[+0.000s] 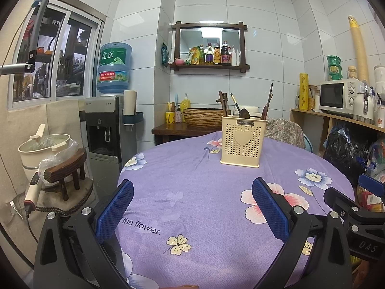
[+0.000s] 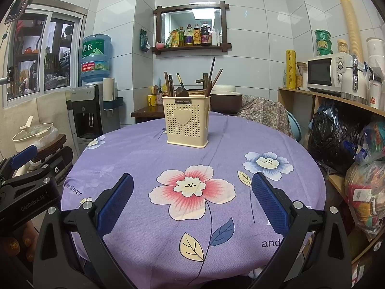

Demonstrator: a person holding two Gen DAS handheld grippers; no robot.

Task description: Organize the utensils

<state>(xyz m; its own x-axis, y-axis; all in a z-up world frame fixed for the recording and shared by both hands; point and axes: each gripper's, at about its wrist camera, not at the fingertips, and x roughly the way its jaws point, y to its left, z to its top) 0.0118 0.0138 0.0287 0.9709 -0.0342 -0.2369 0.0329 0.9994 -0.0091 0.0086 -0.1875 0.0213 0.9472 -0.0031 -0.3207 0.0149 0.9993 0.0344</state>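
On the far half of the round tabletop (image 2: 144, 159), spread with a purple flowered cloth, stands a cream perforated utensil holder (image 2: 186, 121) with a heart on its front face. It sits upright, its long axis vertical, heart side turned toward both cameras. Dark wooden chopsticks (image 2: 168, 84) and a dark spoon (image 2: 182, 92) stick up out of it, handles and tips pointing at the ceiling; the sticks on the holder's right side lean outward to the right, and the spoon's bowl shows just above the rim near the middle.

The left tongs (image 1: 192, 207) hover over the near edge of the cloth, blue pads spread wide with nothing between them. The right tongs (image 2: 192, 200) hang beside them, also gaping and empty, framing a pink flower printed on the cloth. Both point straight ahead at the holder, which is well apart from either.

Behind the tabletop a water dispenser (image 1: 105, 122) stands at the left wall, and a microwave (image 2: 324, 72) rests on a wooden shelf at the right.
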